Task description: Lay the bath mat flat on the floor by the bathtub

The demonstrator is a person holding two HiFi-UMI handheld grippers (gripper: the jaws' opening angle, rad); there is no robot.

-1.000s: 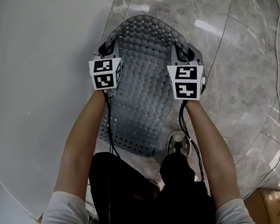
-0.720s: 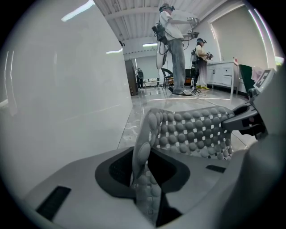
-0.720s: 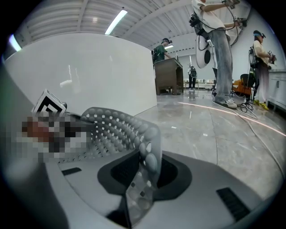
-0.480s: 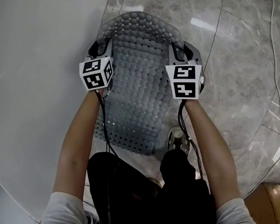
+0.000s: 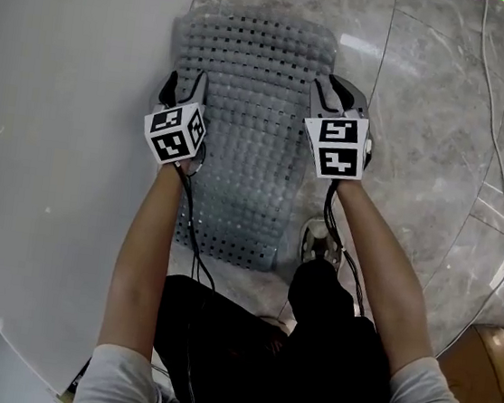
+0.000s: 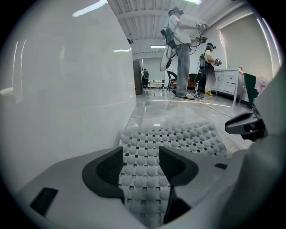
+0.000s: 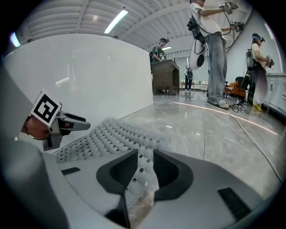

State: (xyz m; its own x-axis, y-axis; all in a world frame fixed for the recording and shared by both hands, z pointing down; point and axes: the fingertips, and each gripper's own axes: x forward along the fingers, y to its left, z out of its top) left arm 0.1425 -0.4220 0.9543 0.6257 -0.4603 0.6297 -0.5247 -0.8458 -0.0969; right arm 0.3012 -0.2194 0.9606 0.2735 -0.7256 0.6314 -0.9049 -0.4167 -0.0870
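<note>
A: Head view: the bath mat [image 5: 242, 131], humped a second ago, is now lying flat on the floor [image 5: 425, 126] touching the bathtub [image 5: 60, 127]. Count?

B: One mat, two tongs. Left gripper view: left tongs [image 6: 140, 156] are opening, mat loose between. Right gripper view: right tongs [image 7: 144, 167] seemingly pinching the mat's edge; release it low and level.

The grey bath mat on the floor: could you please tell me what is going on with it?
A person holds a tool in each hand over the grey studded rubber bath mat, which lies nearly flat on the grey marble floor beside the white bathtub. The jaws of the left tool are opening, with the mat's left edge loose between them. The right tool looks clamped on the right edge.
</note>
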